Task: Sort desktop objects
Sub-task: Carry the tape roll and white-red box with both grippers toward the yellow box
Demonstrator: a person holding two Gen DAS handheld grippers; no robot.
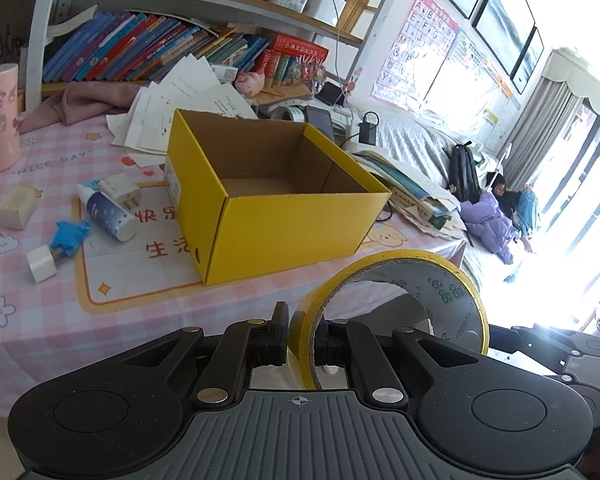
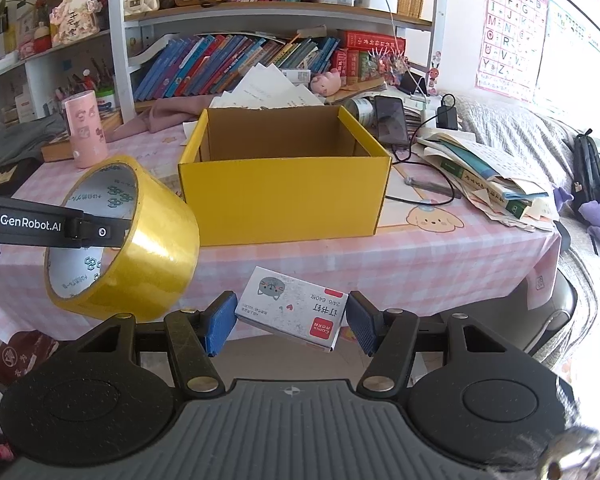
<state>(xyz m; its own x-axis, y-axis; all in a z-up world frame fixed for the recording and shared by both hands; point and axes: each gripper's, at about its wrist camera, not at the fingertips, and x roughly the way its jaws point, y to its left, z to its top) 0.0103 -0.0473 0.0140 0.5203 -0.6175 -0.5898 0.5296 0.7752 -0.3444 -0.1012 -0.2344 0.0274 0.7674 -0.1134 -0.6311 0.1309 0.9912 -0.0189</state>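
My left claw [image 1: 302, 336] pinches the tape roll [image 1: 384, 308] by its wall; my right claw [image 2: 288, 320] clamps a staple box [image 2: 292, 312], both held near the open yellow box [image 2: 284, 184] on the surface [image 2: 440, 256].

— What do we see behind the desk?

— We see a white-framed bookshelf [image 2: 260, 12] packed with leaning books, and an alphabet poster [image 2: 510, 28] on the pale wall.

— And to the right?

— We see grey curtains [image 1: 548, 128] beside a bright window [image 1: 580, 216], with daylight washing over a grey-covered sofa [image 1: 416, 136].
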